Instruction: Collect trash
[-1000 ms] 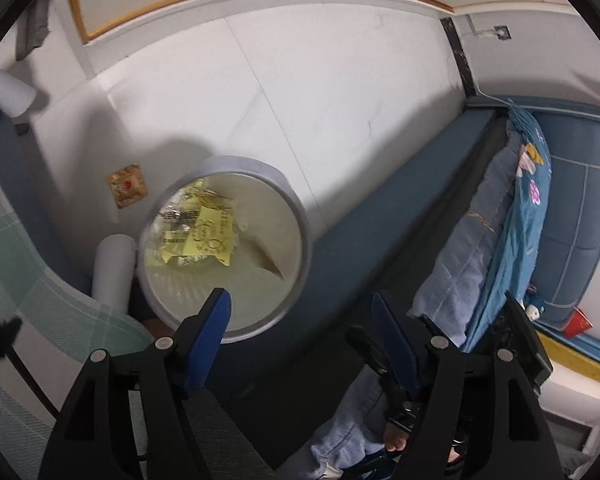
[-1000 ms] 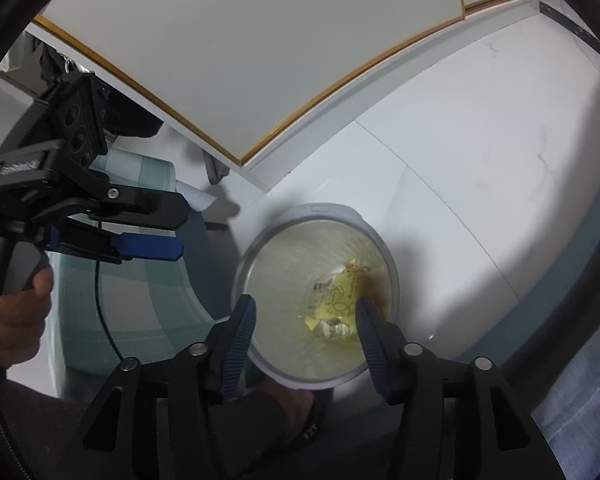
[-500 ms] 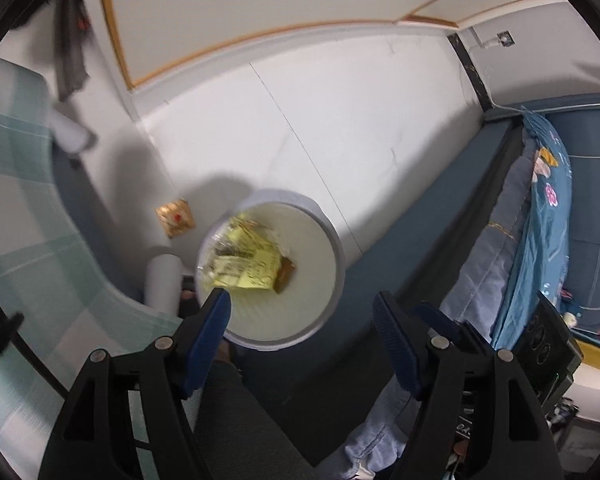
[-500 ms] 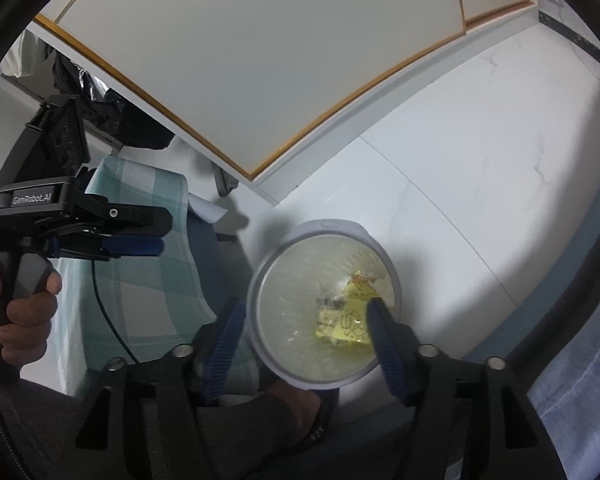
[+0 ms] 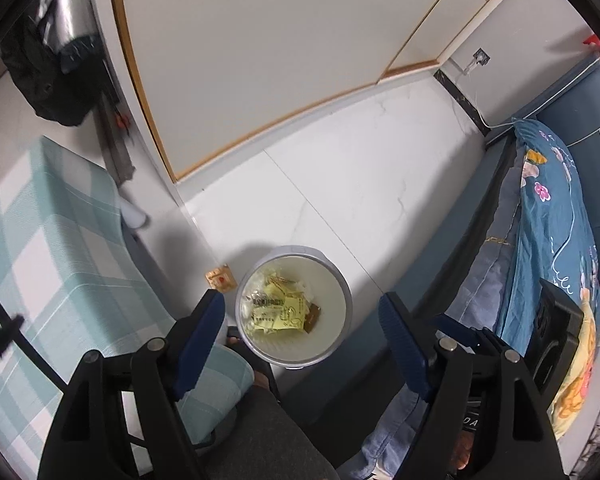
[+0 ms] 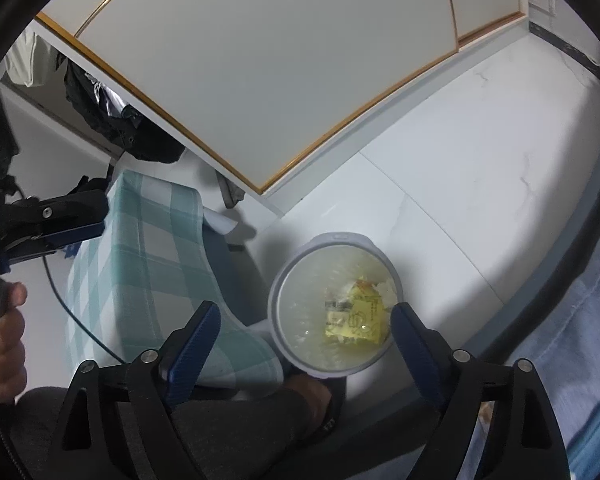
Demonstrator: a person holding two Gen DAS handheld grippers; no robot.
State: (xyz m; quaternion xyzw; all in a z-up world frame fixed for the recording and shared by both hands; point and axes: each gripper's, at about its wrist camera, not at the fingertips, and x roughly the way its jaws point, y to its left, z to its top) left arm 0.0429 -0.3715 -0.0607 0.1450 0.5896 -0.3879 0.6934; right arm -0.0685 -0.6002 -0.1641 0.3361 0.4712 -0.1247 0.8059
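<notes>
Trash bin point(image 5: 342, 344): one, holding several yellow wrappers point(image 5: 278, 314); one wrapper point(image 5: 221, 279) outside

white marble-look tile floor point(image 5: 380, 184) — fills centre and upper right of both frames. round grey bin point(image 5: 342, 336) stands on it, lower centre, yellow wrappers point(image 5: 278, 314) inside. small orange packet point(image 5: 221, 278) flat on tile, just left of bin — apart from rim.

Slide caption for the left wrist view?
Open left hand-held gripper above bin of yellow wrappers; one wrapper on floor.
</notes>
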